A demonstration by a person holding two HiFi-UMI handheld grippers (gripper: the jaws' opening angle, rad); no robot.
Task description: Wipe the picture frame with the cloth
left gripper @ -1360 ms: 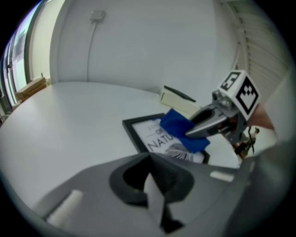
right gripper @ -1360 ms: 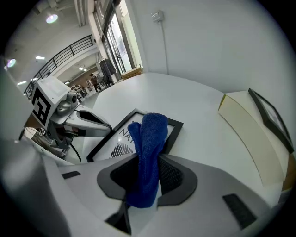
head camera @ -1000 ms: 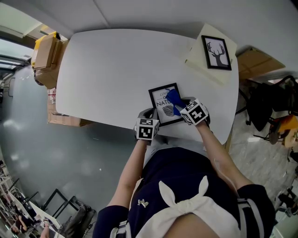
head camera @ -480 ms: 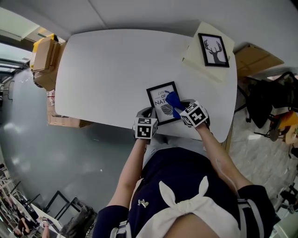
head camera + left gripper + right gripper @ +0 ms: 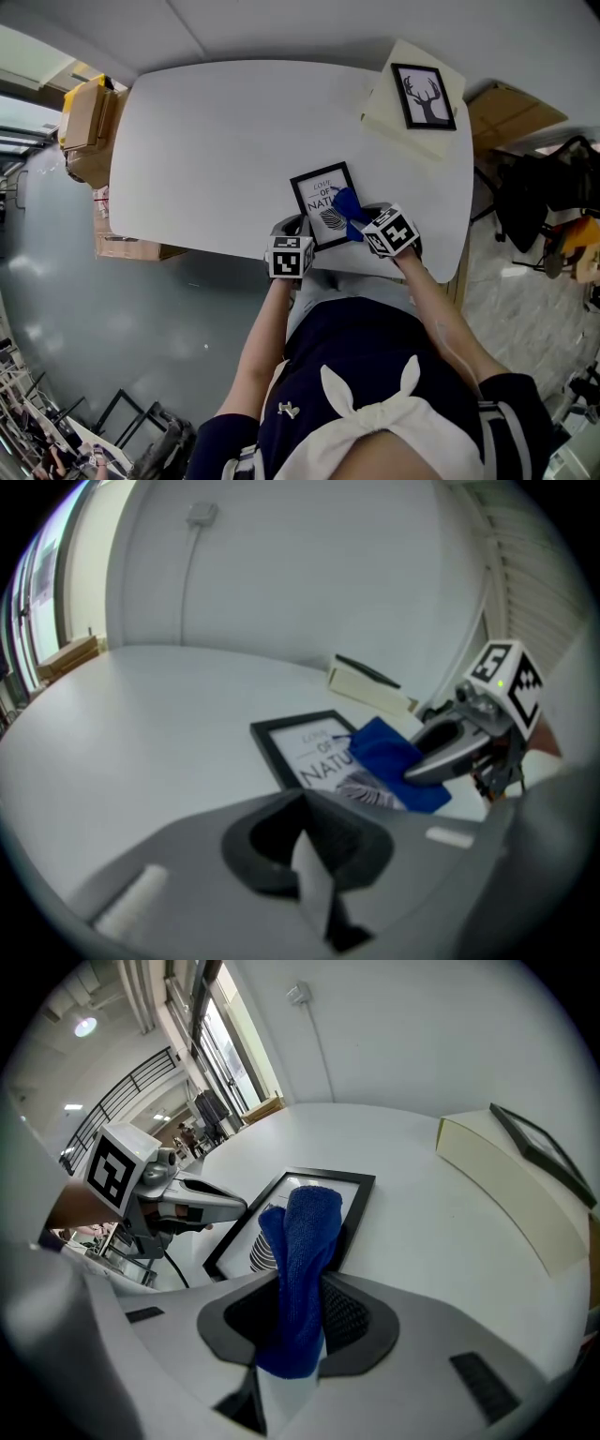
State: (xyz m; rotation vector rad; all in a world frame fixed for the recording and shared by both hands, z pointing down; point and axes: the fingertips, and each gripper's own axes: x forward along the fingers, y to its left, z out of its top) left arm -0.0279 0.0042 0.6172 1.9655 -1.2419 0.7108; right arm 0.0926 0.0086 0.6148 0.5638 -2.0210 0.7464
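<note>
Pic frame (image 5: pixel 317 202) print's rt part under cloth (image 5: pixel 348 202), wording incomplete

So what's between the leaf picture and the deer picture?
Past the leaf picture there's only bare white table, then the cream box that the deer picture lies on. The head view shows it.

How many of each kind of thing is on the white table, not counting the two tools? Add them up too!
Picture frames: 2, the leaf picture frame and the deer picture frame
Cloths: 1, the blue cloth
Boxes: 1, the cream box under the deer picture frame
Total: 4
</note>
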